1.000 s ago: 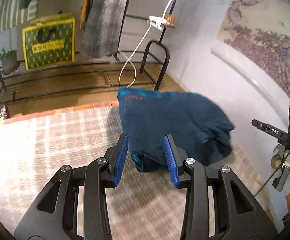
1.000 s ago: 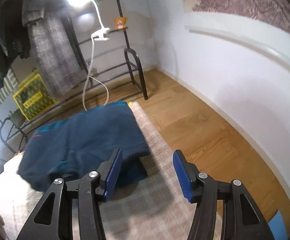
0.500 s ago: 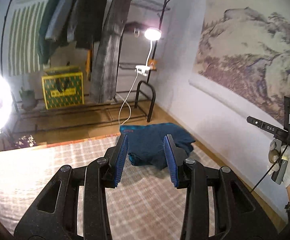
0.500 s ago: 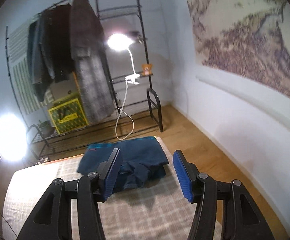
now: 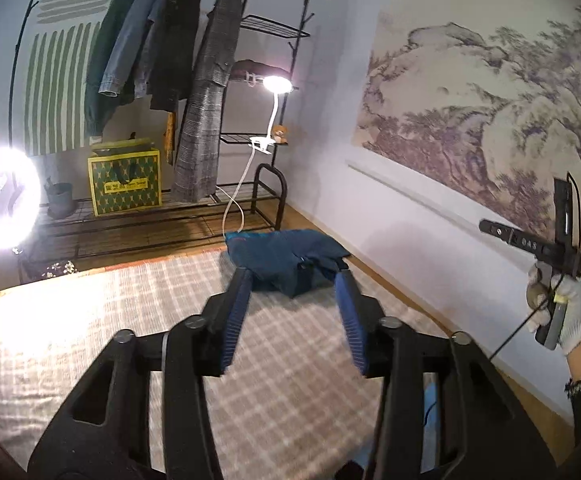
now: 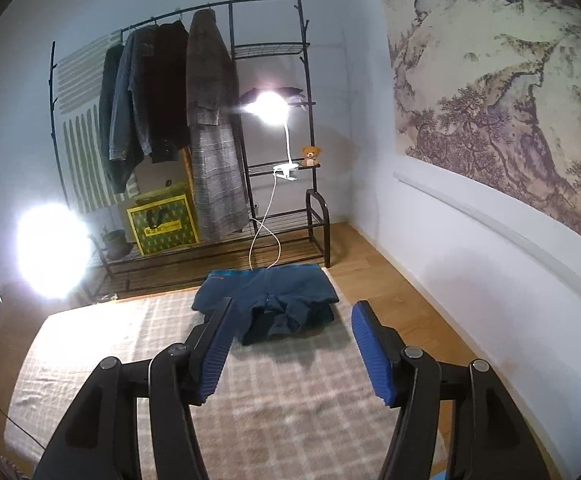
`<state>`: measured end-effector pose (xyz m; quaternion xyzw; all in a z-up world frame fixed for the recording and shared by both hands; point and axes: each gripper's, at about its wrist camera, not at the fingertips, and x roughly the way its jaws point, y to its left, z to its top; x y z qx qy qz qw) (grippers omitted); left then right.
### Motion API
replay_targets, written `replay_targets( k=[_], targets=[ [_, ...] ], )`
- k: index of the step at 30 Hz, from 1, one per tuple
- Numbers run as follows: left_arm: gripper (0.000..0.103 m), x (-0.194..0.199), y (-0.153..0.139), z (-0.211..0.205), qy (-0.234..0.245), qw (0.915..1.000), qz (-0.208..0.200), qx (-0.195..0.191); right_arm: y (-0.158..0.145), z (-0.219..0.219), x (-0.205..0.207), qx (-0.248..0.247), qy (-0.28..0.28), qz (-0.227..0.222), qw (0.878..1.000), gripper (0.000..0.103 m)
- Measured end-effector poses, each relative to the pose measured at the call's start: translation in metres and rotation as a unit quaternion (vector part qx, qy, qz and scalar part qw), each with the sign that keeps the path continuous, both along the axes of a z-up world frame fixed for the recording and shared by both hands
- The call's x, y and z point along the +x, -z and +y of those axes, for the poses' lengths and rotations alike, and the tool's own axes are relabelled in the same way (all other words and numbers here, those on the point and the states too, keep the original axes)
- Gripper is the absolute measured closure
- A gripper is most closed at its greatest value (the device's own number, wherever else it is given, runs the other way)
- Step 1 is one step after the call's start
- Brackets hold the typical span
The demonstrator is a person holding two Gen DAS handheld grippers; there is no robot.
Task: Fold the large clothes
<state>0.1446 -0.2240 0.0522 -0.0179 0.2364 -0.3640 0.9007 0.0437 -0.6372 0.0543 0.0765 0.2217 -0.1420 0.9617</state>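
My left tongs (image 5: pixel 295 312) and right tongs (image 6: pixel 290 346) hang empty over the checked blanket (image 6: pixel 274 408), jaws opening, well apart from the blue garment (image 6: pixel 268 296) bundled at its far edge, presumably set aside there as folded.

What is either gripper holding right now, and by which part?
Nothing. Left gripper and right gripper are empty, jaws opening; the blue garment lies folded on the mat.
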Motion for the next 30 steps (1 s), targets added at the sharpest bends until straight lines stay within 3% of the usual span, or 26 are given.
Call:
replay_targets(
  k=[3,5,9,12,19,23,26,30],
  targets=[
    [0.050,-0.020,0.010,0.005,0.012,0.9999,0.001,0.005,0.008,0.014,-0.019,0.008,-0.002,0.006,1.000,0.039],
    [0.038,-0.029,0.018,0.009,0.015,0.9998,0.003,0.010,0.017,0.022,-0.027,0.014,-0.005,0.011,1.000,0.037],
    [0.035,-0.041,0.034,0.016,0.012,0.9998,0.005,0.018,0.036,0.043,-0.037,0.007,0.000,0.029,1.000,0.035],
    [0.025,-0.047,0.047,0.020,0.010,0.9996,0.010,0.026,0.052,0.059,-0.041,0.002,0.004,0.039,0.999,0.030],
    [0.002,-0.060,0.066,0.023,-0.026,0.9974,-0.030,0.060,0.085,0.088,-0.041,0.009,0.000,0.044,0.999,0.016],
    [0.000,-0.062,0.075,0.023,-0.041,0.9952,-0.050,0.073,0.102,0.103,-0.036,-0.003,0.006,0.051,0.999,0.014],
    [0.000,-0.062,0.085,0.021,-0.046,0.9937,-0.058,0.084,0.112,0.111,-0.034,-0.004,0.011,0.048,0.999,0.001],
    [0.000,-0.053,0.099,0.020,-0.040,0.9950,-0.035,0.084,0.120,0.120,-0.030,-0.014,0.015,0.043,0.999,0.000]
  ],
)
